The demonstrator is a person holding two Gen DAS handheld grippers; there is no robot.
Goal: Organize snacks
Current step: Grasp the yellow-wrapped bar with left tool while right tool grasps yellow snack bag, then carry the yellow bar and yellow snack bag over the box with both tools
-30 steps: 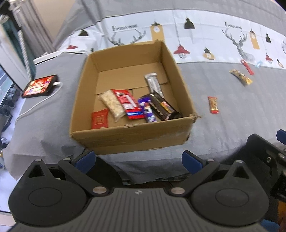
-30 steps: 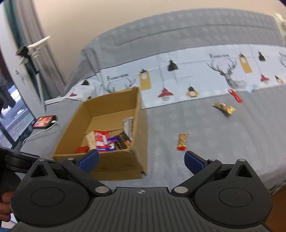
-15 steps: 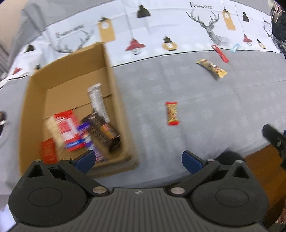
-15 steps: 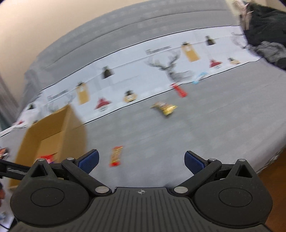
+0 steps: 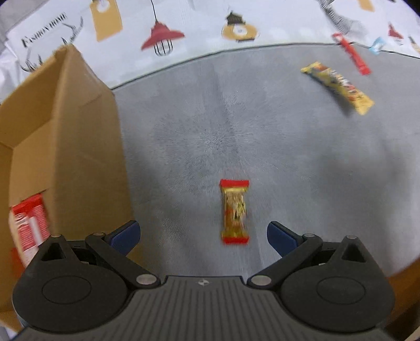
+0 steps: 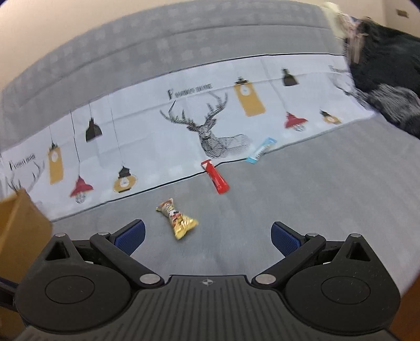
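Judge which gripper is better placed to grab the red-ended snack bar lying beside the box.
Left. The left gripper is open with the red-ended bar between its fingers; the right gripper faces the yellow snack instead.

Printed bedsheet band (image 5: 199, 23), left wrist view: black serif word at far upper left of gripper, first letter "F", remainder too blurred to read. Same bedsheet band (image 6: 147, 136), right wrist view: black word above deer head, ahead of fingers, large "F" legible, rest smeared; second copy far left, again only "F" clear. Snack wrappers, red packet in cardboard box: printing present, unreadable.
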